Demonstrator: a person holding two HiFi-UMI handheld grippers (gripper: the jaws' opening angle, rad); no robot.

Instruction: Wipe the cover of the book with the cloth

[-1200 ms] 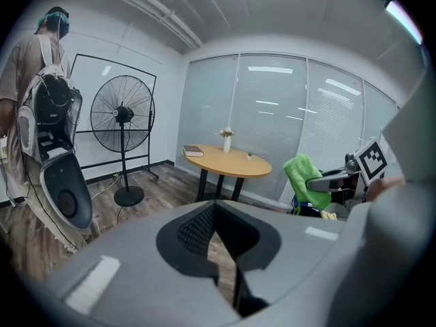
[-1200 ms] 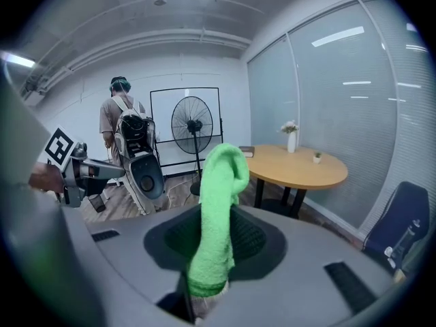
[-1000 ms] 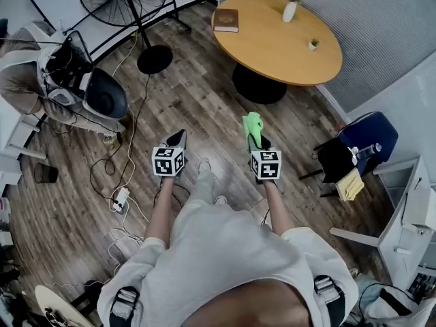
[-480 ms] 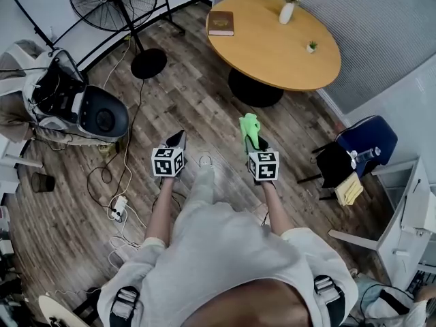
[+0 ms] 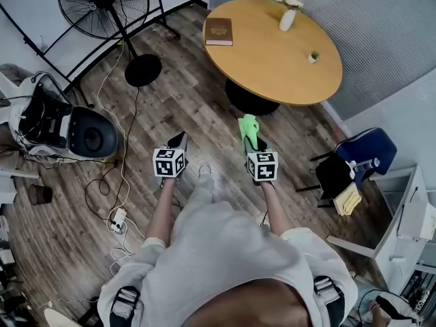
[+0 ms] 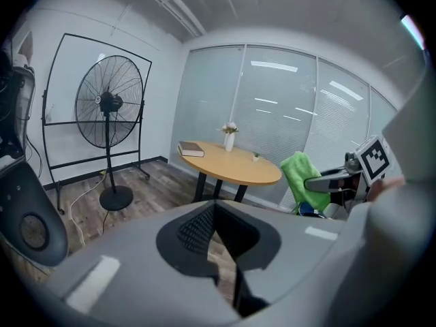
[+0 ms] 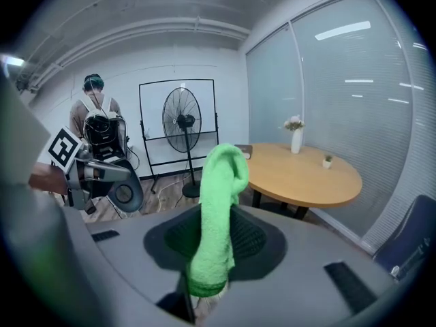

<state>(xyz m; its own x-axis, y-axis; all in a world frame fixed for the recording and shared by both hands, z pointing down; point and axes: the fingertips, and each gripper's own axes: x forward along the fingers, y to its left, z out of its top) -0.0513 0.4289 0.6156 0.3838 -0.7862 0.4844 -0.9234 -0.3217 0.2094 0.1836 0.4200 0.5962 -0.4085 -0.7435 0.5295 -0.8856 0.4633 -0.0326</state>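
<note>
Here the right gripper (image 5: 255,145) clamps a green cloth (image 5: 249,128) upright, seemingly ready for wiping, while the left gripper (image 5: 178,142) is closed on nothing, since the book (image 5: 219,31) lies well ahead at the round table's (image 5: 272,63) edge, likely out of reach.

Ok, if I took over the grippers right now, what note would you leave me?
Left hand-held gripper: shut, holding nothing.
Right hand-held gripper: shut on the green cloth, which sticks up out of its jaws.
Brown book: lies flat near the edge of the round wooden table, across the floor from both grippers.
Done: cloth is in hand.
Left: get to the table and wipe the book's cover; the cloth is not at the book yet.
</note>
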